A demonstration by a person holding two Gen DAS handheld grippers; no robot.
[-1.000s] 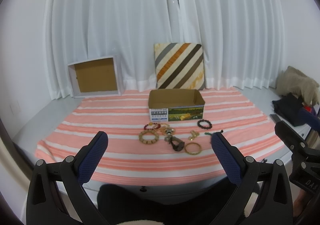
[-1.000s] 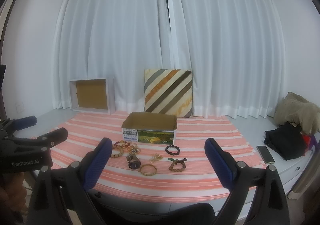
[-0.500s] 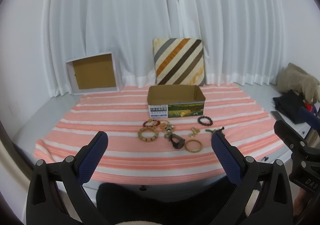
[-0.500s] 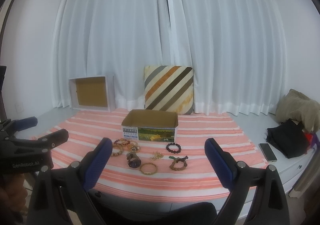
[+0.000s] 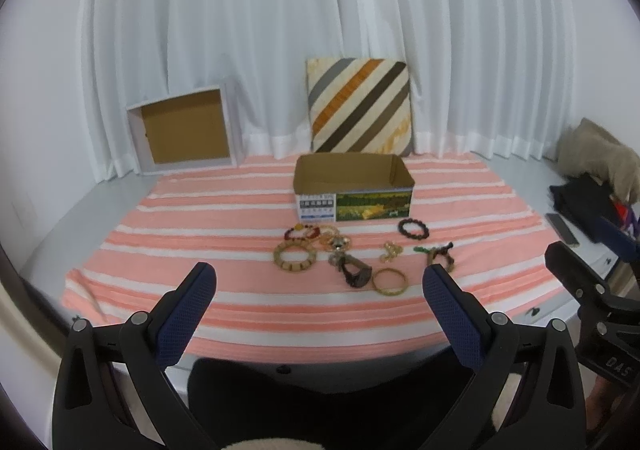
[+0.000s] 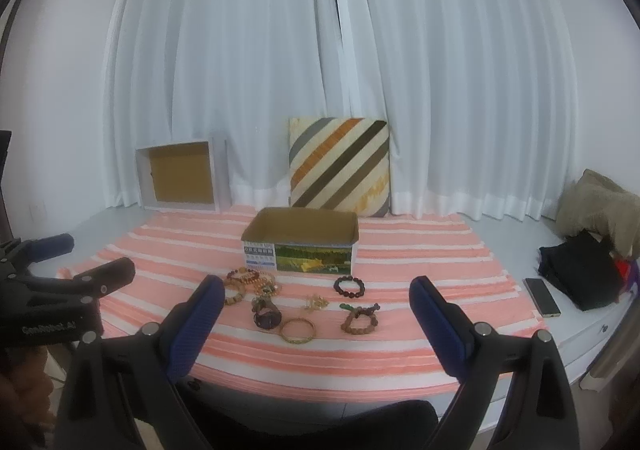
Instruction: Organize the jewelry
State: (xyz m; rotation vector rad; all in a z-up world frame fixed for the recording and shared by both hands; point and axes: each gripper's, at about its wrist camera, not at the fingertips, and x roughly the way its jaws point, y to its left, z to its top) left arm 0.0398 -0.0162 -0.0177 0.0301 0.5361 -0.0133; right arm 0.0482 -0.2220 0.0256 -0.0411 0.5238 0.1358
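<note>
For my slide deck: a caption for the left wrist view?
Open left gripper faces scattered bracelets before an open box.

One open cardboard box; one striped cushion; one white frame; one phone; two grippers — left, right; roughly eight jewelry pieces — the clustered ones are hard to separate.

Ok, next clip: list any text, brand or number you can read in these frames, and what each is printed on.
"DAS": on the right gripper body, seen from the left wrist view; the text runs out of frame.
"GenRobot.AI": on the left gripper body, seen from the right wrist view, slightly blurred.
Blue-and-white label on the cardboard box front: rows of print, too small to read.
</note>
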